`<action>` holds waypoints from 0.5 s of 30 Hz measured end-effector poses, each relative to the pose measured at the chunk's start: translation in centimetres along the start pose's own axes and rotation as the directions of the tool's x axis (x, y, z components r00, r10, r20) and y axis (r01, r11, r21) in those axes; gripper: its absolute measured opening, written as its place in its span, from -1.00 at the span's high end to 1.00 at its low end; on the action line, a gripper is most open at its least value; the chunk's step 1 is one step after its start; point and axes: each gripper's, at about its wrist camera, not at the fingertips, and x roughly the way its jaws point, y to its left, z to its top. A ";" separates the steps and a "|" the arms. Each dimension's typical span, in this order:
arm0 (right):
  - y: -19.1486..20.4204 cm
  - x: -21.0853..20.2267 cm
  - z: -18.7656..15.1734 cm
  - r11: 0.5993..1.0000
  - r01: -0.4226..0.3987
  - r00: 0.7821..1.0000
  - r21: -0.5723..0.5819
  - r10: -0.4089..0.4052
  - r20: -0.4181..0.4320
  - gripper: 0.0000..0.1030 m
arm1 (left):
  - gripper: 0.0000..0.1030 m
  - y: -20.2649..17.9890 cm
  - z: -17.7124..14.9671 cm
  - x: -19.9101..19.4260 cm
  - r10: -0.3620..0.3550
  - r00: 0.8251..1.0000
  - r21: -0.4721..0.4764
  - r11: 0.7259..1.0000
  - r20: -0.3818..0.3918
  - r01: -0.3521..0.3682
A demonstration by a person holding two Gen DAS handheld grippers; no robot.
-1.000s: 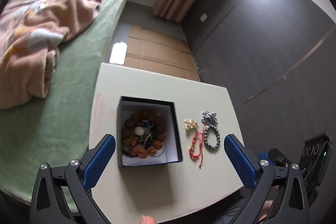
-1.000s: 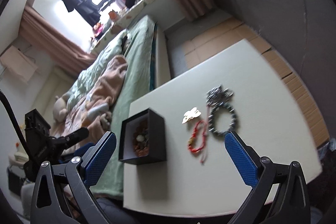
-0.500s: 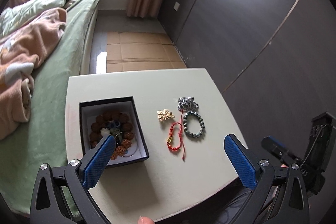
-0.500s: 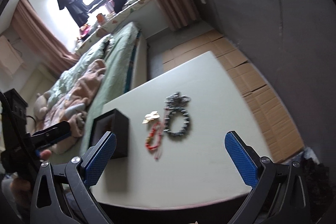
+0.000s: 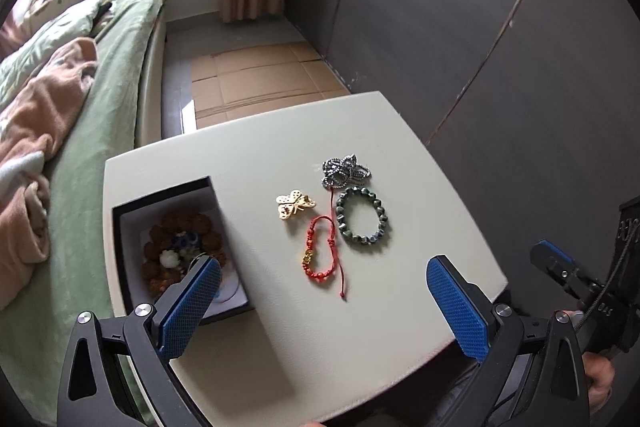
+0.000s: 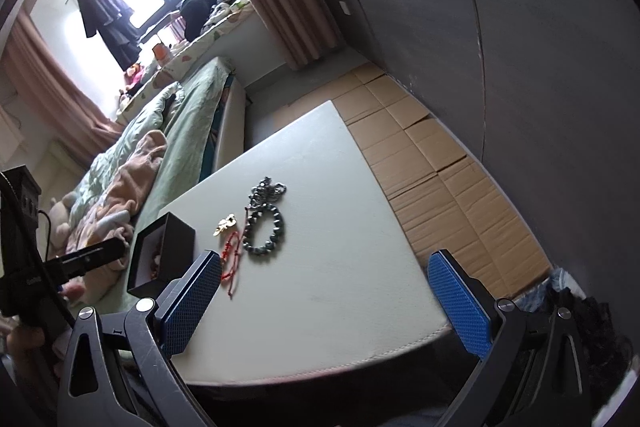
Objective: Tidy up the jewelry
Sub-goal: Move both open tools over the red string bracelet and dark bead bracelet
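Observation:
An open black box (image 5: 120, 227) with a white lining holds a brown bead bracelet (image 5: 184, 227) on the left of a white table (image 5: 320, 347). To its right lie a gold butterfly brooch (image 5: 295, 203), a red cord bracelet (image 5: 320, 253), a dark green bead bracelet (image 5: 362, 221) and a silver chain piece (image 5: 345, 171). My left gripper (image 5: 322, 297) is open and empty above the table's near edge. My right gripper (image 6: 324, 291) is open and empty, low over the near right part of the table. The box (image 6: 172, 247) and the jewelry (image 6: 264, 227) also show there.
A bed with a green sheet (image 5: 100, 87) and a pink blanket (image 5: 36, 131) runs along the table's left side. Flattened cardboard (image 5: 260, 79) covers the floor beyond. A dark panel wall (image 5: 500, 47) stands to the right. A dark bundle (image 6: 580, 315) lies on the floor.
Both views swung right and tilted, so the loose jewelry now sits nearer the centre. The box and jewelry have not moved. Both grippers stayed open.

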 end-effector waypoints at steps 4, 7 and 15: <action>-0.9 0.6 -0.2 0.999 -0.031 0.999 0.029 0.031 -0.012 -0.92 | -0.56 -1.2 0.2 2.2 0.000 0.999 0.046 0.999 -0.043 0.002; -1.0 0.9 -0.1 0.999 -0.023 1.000 0.040 0.023 -0.014 -0.92 | -0.23 -1.6 0.3 4.2 0.005 0.994 0.055 0.998 -0.105 0.001; -2.0 2.2 -0.2 0.991 -0.062 0.996 0.117 0.069 -0.051 -0.92 | 0.29 -2.8 -0.3 8.7 0.051 0.979 0.115 0.993 -0.197 -0.028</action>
